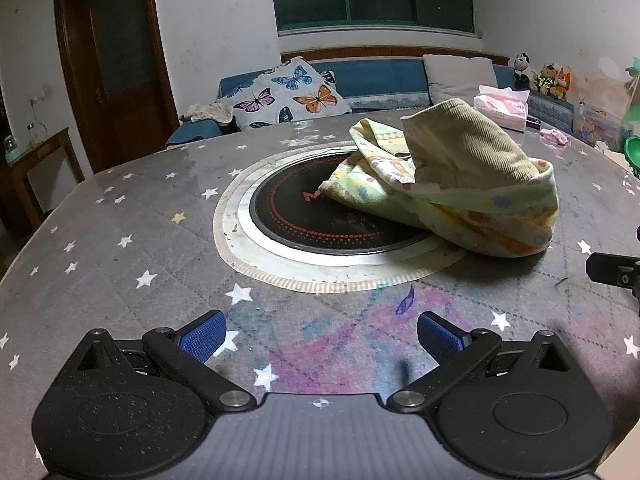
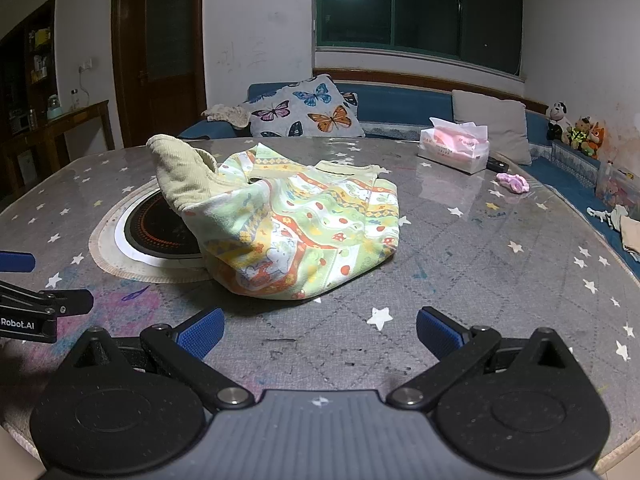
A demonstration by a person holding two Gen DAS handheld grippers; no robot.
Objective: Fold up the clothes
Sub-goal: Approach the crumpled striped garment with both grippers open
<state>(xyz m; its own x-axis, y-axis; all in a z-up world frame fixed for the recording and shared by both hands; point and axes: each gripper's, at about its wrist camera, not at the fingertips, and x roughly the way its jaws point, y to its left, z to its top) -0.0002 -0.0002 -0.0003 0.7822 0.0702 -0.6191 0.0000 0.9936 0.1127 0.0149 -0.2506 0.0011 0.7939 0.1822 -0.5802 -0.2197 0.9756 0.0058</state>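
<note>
A small patterned garment [image 1: 472, 204] [image 2: 304, 232], pale green and yellow with orange prints and a tan ribbed part [image 1: 464, 140] [image 2: 184, 172], lies crumpled on the grey star-print table [image 1: 120, 240] [image 2: 500, 260]. It partly covers the round black hob [image 1: 320, 216] [image 2: 160, 224] set in the table. My left gripper [image 1: 320, 336] is open, near the table's front edge, with the garment ahead to its right. My right gripper [image 2: 320, 332] is open too, just short of the garment's near edge. Nothing is between either pair of blue pads.
A pink tissue pack [image 2: 456, 148] [image 1: 502, 110] and a small pink lump [image 2: 514, 182] sit on the table's far right. A blue sofa [image 2: 400, 108] with a butterfly cushion [image 1: 288, 94] stands behind. The other gripper's tip shows at the right edge [image 1: 612, 272] and left edge [image 2: 40, 308].
</note>
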